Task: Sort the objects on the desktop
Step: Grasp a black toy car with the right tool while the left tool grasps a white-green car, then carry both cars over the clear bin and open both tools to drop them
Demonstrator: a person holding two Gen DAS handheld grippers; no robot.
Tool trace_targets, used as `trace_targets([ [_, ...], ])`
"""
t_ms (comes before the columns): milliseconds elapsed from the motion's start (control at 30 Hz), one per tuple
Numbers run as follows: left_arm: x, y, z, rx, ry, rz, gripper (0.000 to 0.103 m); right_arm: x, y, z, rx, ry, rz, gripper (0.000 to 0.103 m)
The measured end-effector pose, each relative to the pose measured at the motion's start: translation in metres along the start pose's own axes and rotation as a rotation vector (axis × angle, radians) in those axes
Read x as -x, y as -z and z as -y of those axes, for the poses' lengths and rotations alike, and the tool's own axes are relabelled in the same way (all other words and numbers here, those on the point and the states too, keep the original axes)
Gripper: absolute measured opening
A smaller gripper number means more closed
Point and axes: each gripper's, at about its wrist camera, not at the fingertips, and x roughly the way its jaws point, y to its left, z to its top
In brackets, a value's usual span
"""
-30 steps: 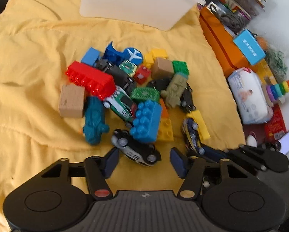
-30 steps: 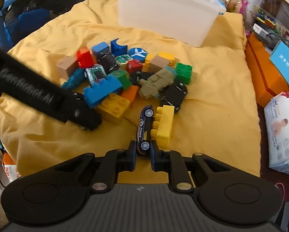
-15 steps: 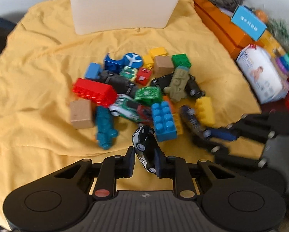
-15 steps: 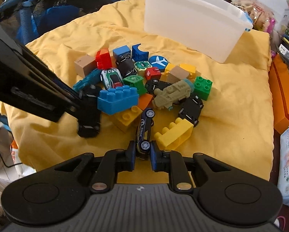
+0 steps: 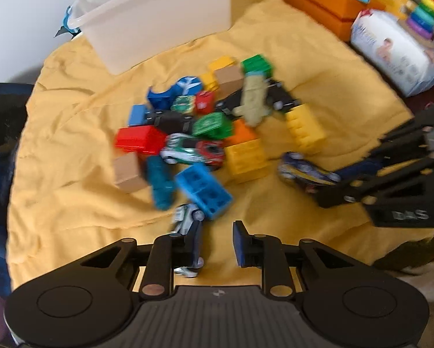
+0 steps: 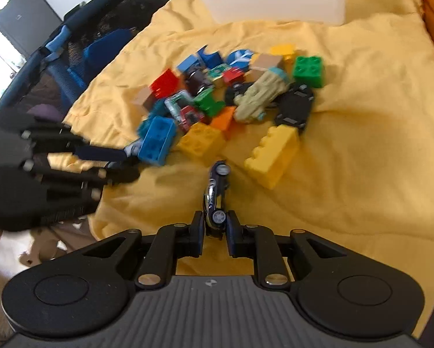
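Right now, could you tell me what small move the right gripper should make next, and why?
Probably raise the right gripper a little and head for the white bin. Its jaws are shut on the tail of the dark blue car, so the grip looks made; the long yellow block and the toy pile lie between car and bin, so height should clear them.

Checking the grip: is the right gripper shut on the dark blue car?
Shut: the right gripper pads pinch the dark blue toy car.
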Motion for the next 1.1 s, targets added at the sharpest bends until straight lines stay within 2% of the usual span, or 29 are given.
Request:
trace_targets([
  [67, 0.002, 0.005, 0.004, 0.007, 0.043, 0.003, 0.027, 0.002, 0.0, 0.0, 0.01, 0.045, 0.021, 0.029],
  [167, 0.009, 0.015, 0.002, 0.014, 0.076, 0.024, 0.027, 0.004, 0.004, -0.001, 0.052, 0.13, 0.039, 0.03],
  [233, 0.022, 0.021, -0.004, 0.045, 0.051, 0.066, 0.029, 0.009, 0.006, 0.004, 0.08, 0.161, 0.057, 0.03],
  [300, 0.032, 0.026, -0.013, 0.077, -0.008, 0.118, 0.04, 0.016, 0.01, 0.002, 0.127, 0.17, 0.074, 0.03],
  [367, 0.036, 0.027, -0.021, 0.084, -0.058, 0.145, 0.042, 0.022, 0.013, -0.004, 0.183, 0.155, 0.101, 0.031],
  [433, 0.033, 0.026, -0.03, 0.098, -0.065, 0.153, 0.042, 0.021, 0.012, -0.012, 0.216, 0.167, 0.103, 0.031],
  [567, 0.021, 0.025, -0.046, 0.142, -0.081, 0.139, 0.04, 0.014, 0.007, -0.023, 0.243, 0.184, 0.114, 0.03],
  [733, -0.011, 0.034, -0.038, 0.114, 0.031, 0.062, 0.038, 0.008, 0.008, -0.029, 0.239, 0.197, 0.113, 0.03],
  [800, -0.02, 0.04, -0.029, 0.1, 0.025, 0.04, 0.035, 0.006, 0.01, -0.029, 0.234, 0.205, 0.108, 0.03],
  [967, -0.006, 0.042, -0.03, 0.1, 0.04, 0.091, 0.035, 0.008, 0.01, -0.028, 0.219, 0.22, 0.119, 0.031],
  [1100, -0.015, 0.039, -0.033, 0.106, 0.047, 0.079, 0.035, 0.0, 0.007, -0.025, 0.188, 0.234, 0.099, 0.031],
])
